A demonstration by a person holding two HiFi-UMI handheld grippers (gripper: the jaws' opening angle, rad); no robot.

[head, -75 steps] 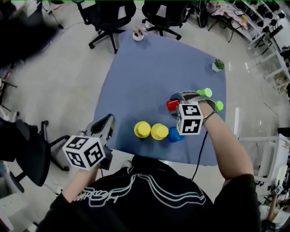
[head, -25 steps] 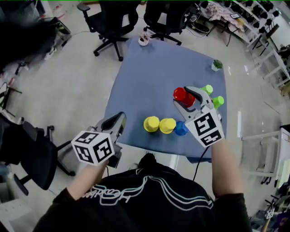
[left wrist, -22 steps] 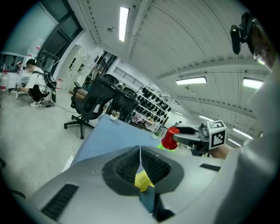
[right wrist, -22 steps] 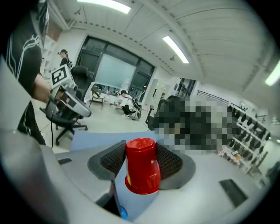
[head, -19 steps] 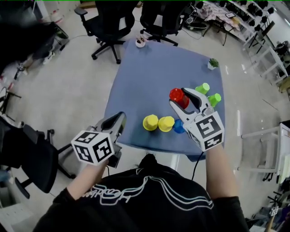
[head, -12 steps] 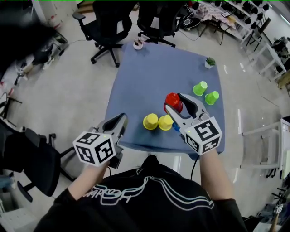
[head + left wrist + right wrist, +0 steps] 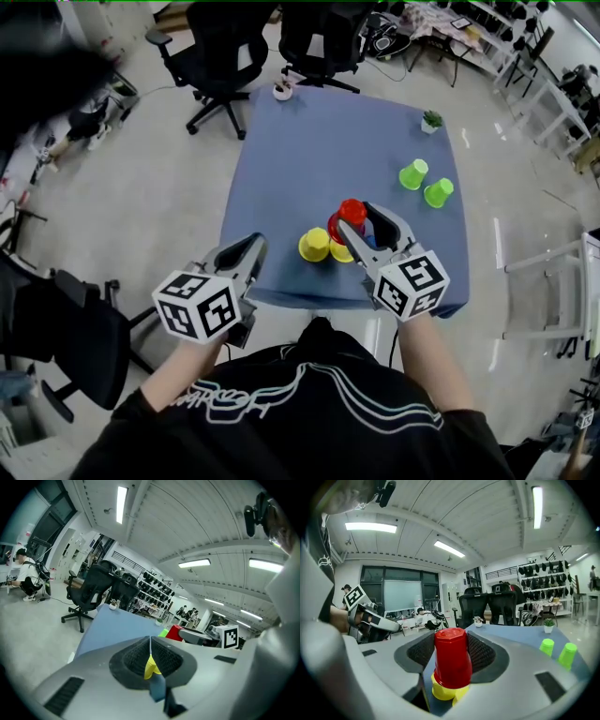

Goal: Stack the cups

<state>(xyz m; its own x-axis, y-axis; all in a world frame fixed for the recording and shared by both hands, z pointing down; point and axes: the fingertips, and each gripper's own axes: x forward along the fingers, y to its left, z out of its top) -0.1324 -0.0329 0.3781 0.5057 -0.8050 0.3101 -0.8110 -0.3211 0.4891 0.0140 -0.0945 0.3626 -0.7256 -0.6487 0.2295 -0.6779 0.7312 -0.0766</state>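
Right gripper view shows me the right gripper (image 7: pixel 452 654) clamped on the red cup (image 7: pixel 451 665). Its jaws stand fairly wide because the cup's body fills the gap between the pads. I hold the cup mouth-down so it can drop over the yellow cup (image 7: pixel 444 690) that shows directly beneath its rim. I cannot tell whether it is already seated or sits just above. A second yellow cup (image 7: pixel 313 245) stands just beside it on the blue table (image 7: pixel 281 169), and the green cups (image 7: pixel 412 174) wait well apart toward the far right. My left gripper (image 7: pixel 255 246) hovers at the table's near edge with its jaws pressed together on nothing. I judge it is parked there so it cannot knock the row.

Three seconds ago the red cup lay sideways in the jaws near the green cups. Now it is turned bottom-up and carried across to the yellow pair. The blue cup that stood right of the yellows then is now hidden beneath the right gripper. The left gripper has barely shifted.
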